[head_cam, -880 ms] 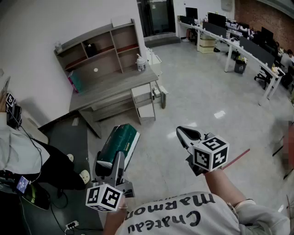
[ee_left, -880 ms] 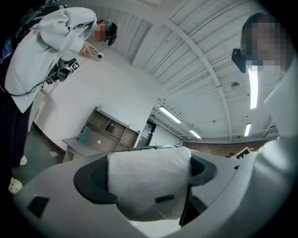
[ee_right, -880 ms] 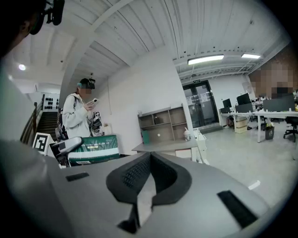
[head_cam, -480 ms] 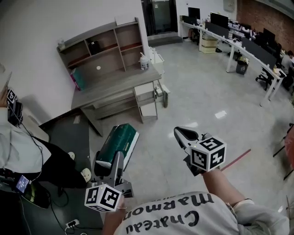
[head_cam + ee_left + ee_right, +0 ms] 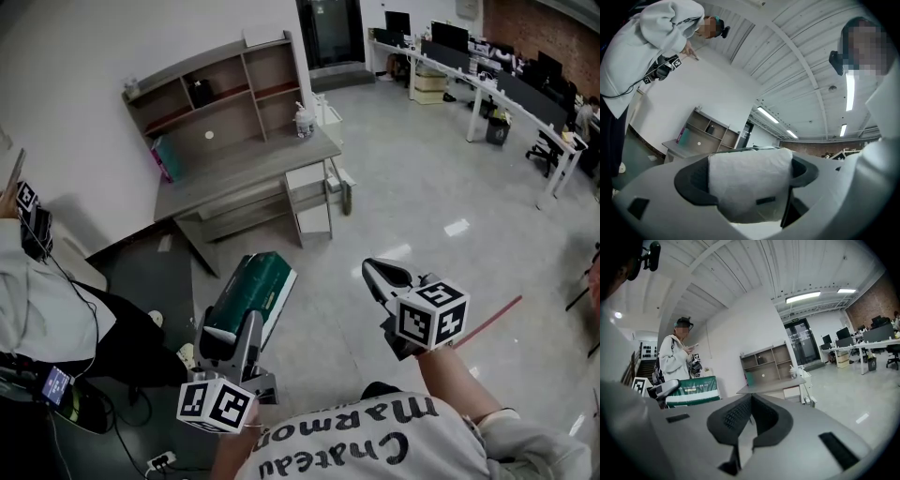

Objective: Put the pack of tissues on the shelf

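Desk: has slid right across the head view since the earlier frame, and its shelf unit with it.
Left gripper: jaws spread wide and clamped on the near end of the pack of tissues — green wrap, white end.
Pack of tissues: up in the air over the floor, pointing toward the desk but well apart from it, not on the shelf yet.
Right gripper: jaws pressed together, nothing between them, just right of the pack.
Bystander: standing at the left in a pale top, near the desk's left end.
Desktop: white bottle at the far right corner — teal item upright at the left end against the shelf unit.
Far side: rows of office desks.
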### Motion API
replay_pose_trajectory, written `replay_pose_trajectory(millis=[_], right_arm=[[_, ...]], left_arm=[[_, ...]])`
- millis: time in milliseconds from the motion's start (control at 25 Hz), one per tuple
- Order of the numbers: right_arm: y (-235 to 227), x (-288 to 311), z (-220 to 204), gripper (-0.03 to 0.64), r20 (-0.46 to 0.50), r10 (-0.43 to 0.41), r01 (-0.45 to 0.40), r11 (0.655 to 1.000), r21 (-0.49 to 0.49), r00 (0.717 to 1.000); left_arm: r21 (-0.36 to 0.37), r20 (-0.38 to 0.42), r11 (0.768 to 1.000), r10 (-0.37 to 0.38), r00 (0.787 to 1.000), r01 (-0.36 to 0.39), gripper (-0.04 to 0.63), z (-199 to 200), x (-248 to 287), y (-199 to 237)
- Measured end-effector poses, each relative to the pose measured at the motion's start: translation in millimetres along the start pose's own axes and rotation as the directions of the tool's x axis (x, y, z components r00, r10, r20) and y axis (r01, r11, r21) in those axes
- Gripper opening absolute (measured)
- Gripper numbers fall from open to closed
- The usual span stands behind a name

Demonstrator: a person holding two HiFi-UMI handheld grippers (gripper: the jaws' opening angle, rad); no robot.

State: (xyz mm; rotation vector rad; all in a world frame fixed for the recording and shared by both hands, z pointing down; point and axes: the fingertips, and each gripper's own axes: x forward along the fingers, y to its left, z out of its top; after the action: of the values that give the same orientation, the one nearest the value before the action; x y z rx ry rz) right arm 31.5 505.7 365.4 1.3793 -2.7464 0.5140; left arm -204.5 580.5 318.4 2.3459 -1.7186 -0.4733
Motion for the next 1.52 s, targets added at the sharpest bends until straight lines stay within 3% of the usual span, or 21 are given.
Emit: replay_pose_trajectory(millis=[440, 760, 1040, 1520], right_arm=[[-10.0, 28.1, -1.9, 0.011, -0.020, 0.038, -0.038, 0.999, -0.007, 0.999], [-68.4, 77.1, 33.1, 0.011, -0.025, 0.079, -0.080, 0.997, -0.019, 0.997], [-108.7, 122.4, 62.4, 0.011, -0.053, 0.123, -0.128, 0.986, -0.106, 0.991], [-177.5, 172.4, 89.7, 0.011, -0.042, 0.171, -0.173, 0.984, -0.047, 0.984]], left_arm=[[-0.029, -0.017, 1.000, 0.006, 1.000, -0.007, 0.437, -14.2, 22.7, 17.1], [-0.014, 0.010, 0.999, 0.031, 0.999, -0.030, 0.437, -16.7, 93.2, 12.8], [-0.020, 0.046, 0.998, 0.068, 0.997, -0.068, 0.437, -19.4, 155.5, 11.2], [0.002, 0.041, 0.994, 0.111, 0.993, -0.111, 0.437, -32.1, 233.0, 6.6]])
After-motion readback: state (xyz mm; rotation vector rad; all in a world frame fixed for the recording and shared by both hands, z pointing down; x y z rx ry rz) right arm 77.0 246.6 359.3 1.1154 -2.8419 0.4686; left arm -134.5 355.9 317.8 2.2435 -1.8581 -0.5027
